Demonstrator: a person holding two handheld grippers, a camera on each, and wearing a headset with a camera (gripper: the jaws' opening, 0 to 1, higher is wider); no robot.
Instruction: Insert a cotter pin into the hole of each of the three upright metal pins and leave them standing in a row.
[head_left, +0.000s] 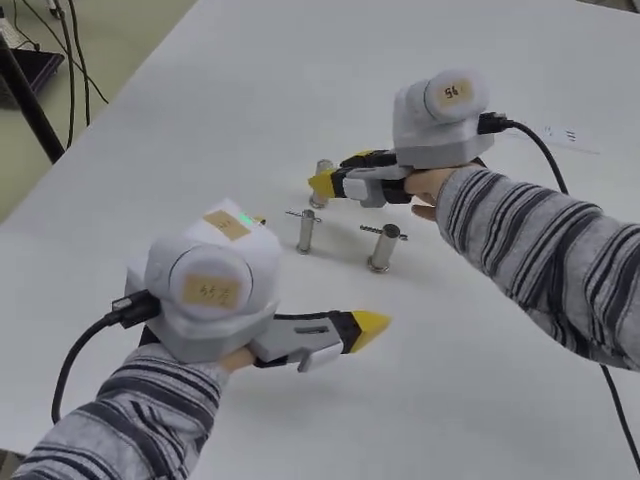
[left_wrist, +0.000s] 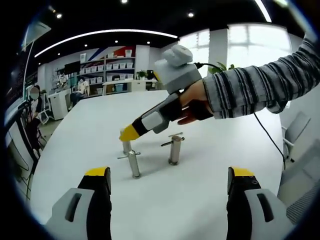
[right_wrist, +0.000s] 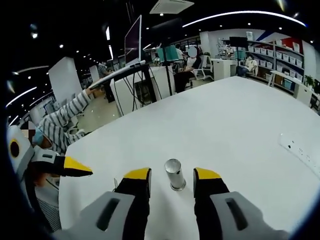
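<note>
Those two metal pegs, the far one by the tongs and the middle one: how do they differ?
The middle peg has a thin pin crosswise through its top; the far peg has none. The far peg stands at the gap of the open right tongs; the middle peg stands free. Both are upright shiny metal cylinders on the white table.

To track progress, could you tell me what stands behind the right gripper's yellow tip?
An upright metal pin, bare-topped; the right gripper covers its middle, so any hole there is hidden.
</note>
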